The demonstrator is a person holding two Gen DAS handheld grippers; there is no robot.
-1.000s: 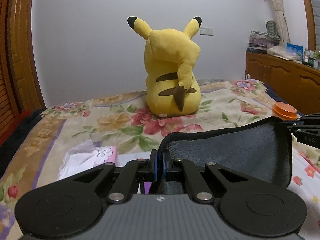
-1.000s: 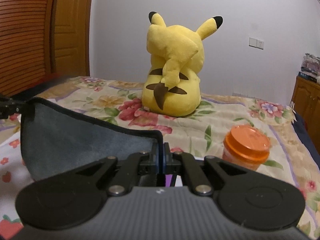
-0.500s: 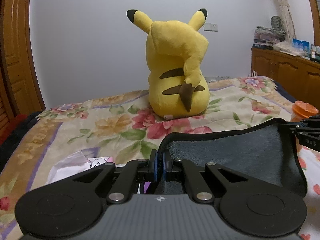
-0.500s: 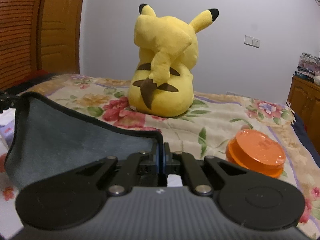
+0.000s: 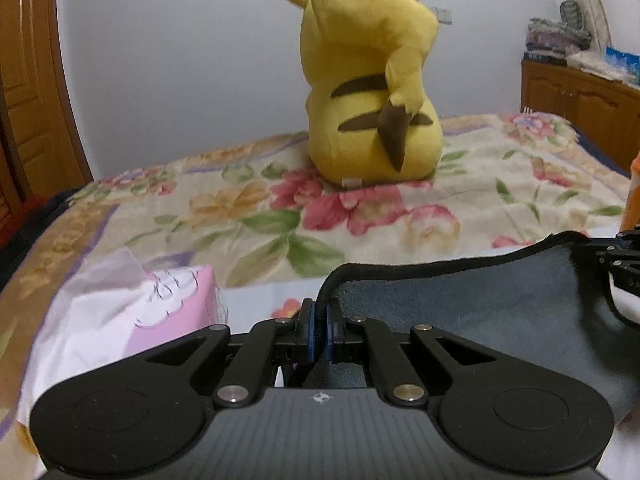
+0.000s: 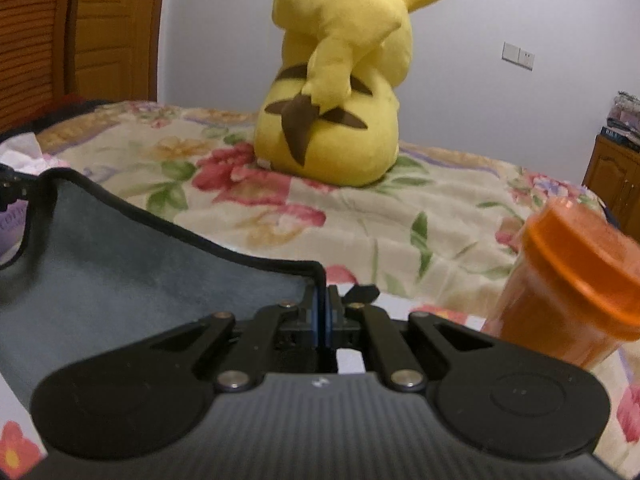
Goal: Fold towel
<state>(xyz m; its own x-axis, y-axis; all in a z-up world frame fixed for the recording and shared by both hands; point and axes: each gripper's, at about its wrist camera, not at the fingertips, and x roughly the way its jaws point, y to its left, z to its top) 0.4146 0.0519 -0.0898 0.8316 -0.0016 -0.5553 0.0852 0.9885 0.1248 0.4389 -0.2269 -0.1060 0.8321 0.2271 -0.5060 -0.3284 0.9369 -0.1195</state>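
Observation:
A grey towel (image 5: 480,304) with a black hem hangs stretched between my two grippers, low over the flowered bed. My left gripper (image 5: 320,322) is shut on the towel's left corner. My right gripper (image 6: 322,314) is shut on the towel's (image 6: 132,268) right corner. In the left wrist view the right gripper (image 5: 620,256) shows at the right edge, holding the far corner. In the right wrist view the left gripper (image 6: 12,192) shows at the left edge. The towel's lower part is hidden behind the gripper bodies.
A large yellow Pikachu plush (image 5: 372,80) sits on the bed ahead. An orange lidded jar (image 6: 576,276) stands close on the right. A pink tissue pack (image 5: 160,304) lies close on the left. Wooden doors stand at the left and a cabinet (image 5: 580,100) at the right.
Both grippers have moved forward and down towards the bed with the towel. The plush, the jar and the tissue pack now loom larger and closer.

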